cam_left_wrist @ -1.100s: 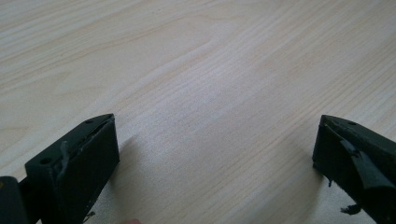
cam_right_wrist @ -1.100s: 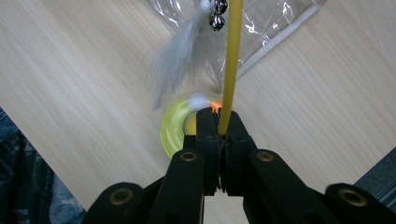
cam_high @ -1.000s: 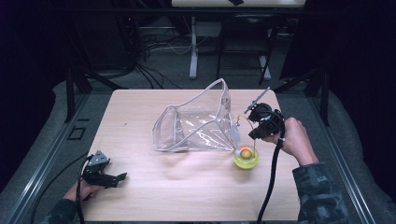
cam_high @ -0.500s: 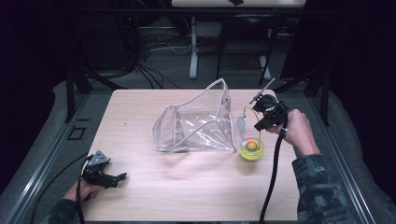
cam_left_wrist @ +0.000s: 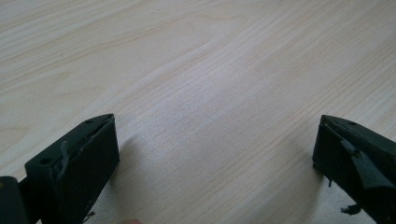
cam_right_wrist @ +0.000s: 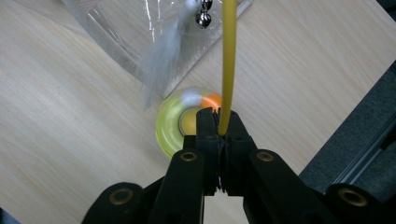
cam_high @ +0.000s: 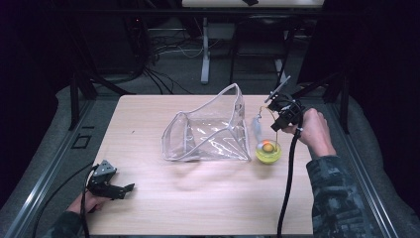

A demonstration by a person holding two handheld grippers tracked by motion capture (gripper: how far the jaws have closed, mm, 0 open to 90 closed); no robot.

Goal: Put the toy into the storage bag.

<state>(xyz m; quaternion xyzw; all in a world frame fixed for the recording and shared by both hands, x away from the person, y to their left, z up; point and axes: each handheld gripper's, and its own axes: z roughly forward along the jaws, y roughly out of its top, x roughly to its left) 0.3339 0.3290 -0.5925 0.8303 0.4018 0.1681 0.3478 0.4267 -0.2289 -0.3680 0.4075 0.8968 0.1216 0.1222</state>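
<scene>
Claw on the right (cam_right_wrist: 218, 125) clamped on a thin yellow stick (cam_right_wrist: 228, 60), held above a yellow ball toy (cam_high: 268, 151) beside the clear bag (cam_high: 208, 131). Left claw (cam_left_wrist: 217, 156) wide open, low over bare bench (cam_high: 208, 198).

Dim surrounds, lit tabletop (slight blur)

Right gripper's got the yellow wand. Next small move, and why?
Probably carry the wand left toward the clear bag. The right gripper is shut on it, the feather dangles beside the bag, and the yellow base sits just right of it.
</scene>
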